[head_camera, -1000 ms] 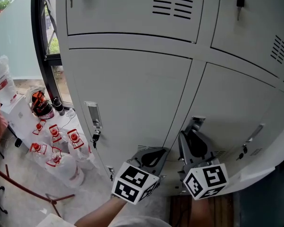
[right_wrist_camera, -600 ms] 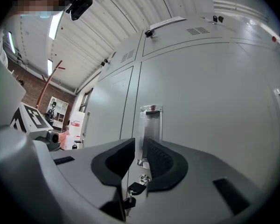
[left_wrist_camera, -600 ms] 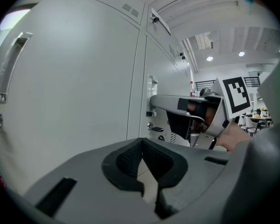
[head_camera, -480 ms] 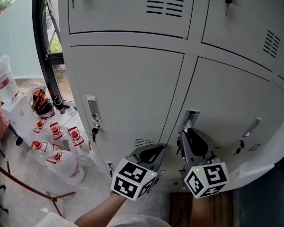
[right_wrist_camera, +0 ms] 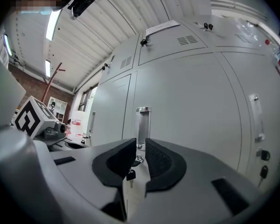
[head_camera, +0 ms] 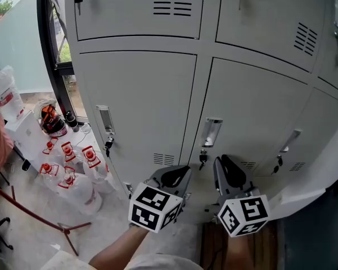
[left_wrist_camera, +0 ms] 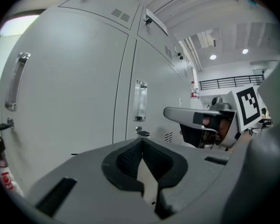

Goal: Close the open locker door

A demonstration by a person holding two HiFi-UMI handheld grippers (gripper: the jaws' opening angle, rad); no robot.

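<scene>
A bank of grey lockers (head_camera: 141,94) fills the head view. The middle lower door (head_camera: 253,106) lies flush, with a metal handle (head_camera: 212,131) and a key (head_camera: 201,161) hanging under it. My right gripper (head_camera: 228,165) points level at this door, a little back from it. Its jaws have just been closing to a narrow gap with nothing between them; through the right gripper (right_wrist_camera: 140,146) gap I see the handle (right_wrist_camera: 143,125) and key (right_wrist_camera: 129,175). My left gripper (head_camera: 172,176) hangs beside it, and the left gripper (left_wrist_camera: 141,143) pads meet, empty. A pale panel (head_camera: 310,190) juts out at lower right; whether it is a door leaf I cannot tell.
Several clear jugs with red caps (head_camera: 67,173) crowd the floor left of the lockers, below a dark window frame (head_camera: 48,49). A red rod (head_camera: 28,221) crosses the floor there. Other doors carry handles at the left (head_camera: 104,120) and right (head_camera: 288,142).
The right gripper has drawn back from the middle door's handle, which was at its tips before. The left gripper shifted slightly left. The lockers have slid left in view.
</scene>
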